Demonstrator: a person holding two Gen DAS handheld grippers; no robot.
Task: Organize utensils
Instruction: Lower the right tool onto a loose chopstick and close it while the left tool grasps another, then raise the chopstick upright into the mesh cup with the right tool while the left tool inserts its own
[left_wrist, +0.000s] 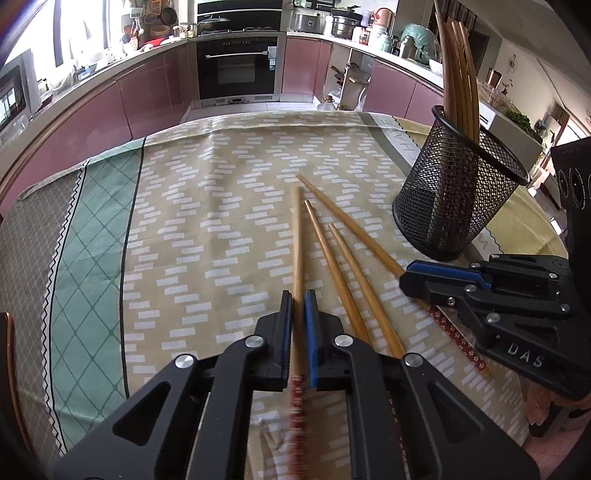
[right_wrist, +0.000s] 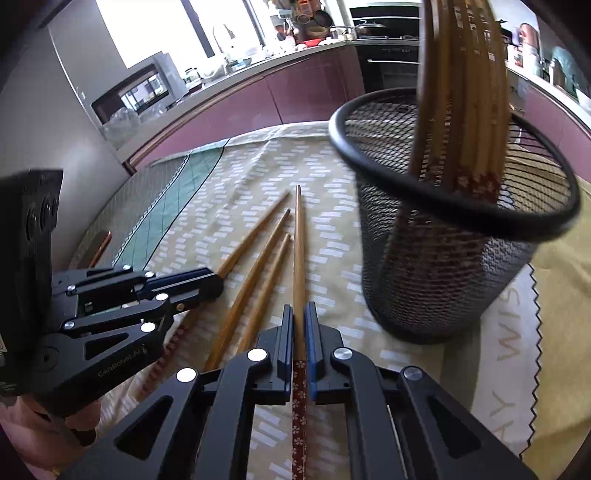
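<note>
My left gripper (left_wrist: 298, 300) is shut on a wooden chopstick (left_wrist: 296, 240) with a red patterned handle, its tip pointing away over the tablecloth (left_wrist: 184, 221). In the right wrist view this gripper (right_wrist: 218, 285) comes in from the left with that chopstick (right_wrist: 258, 229) in it. My right gripper (right_wrist: 299, 311) is shut on another chopstick (right_wrist: 299, 254); from the left wrist it (left_wrist: 409, 275) shows at the right. Two loose chopsticks (left_wrist: 334, 266) (right_wrist: 258, 273) lie between the held ones. A black mesh cup (left_wrist: 454, 195) (right_wrist: 443, 273) stands upright at the right with several chopsticks (right_wrist: 461, 92) in it.
The table's far edge faces purple kitchen cabinets and an oven (left_wrist: 236, 66). A microwave (right_wrist: 140, 92) sits on the counter at the left. A yellow cloth (right_wrist: 554, 295) lies under the cup. A hand (right_wrist: 26, 417) holds the left gripper. A copper-coloured chair rail (left_wrist: 11, 369) stands at the table's left.
</note>
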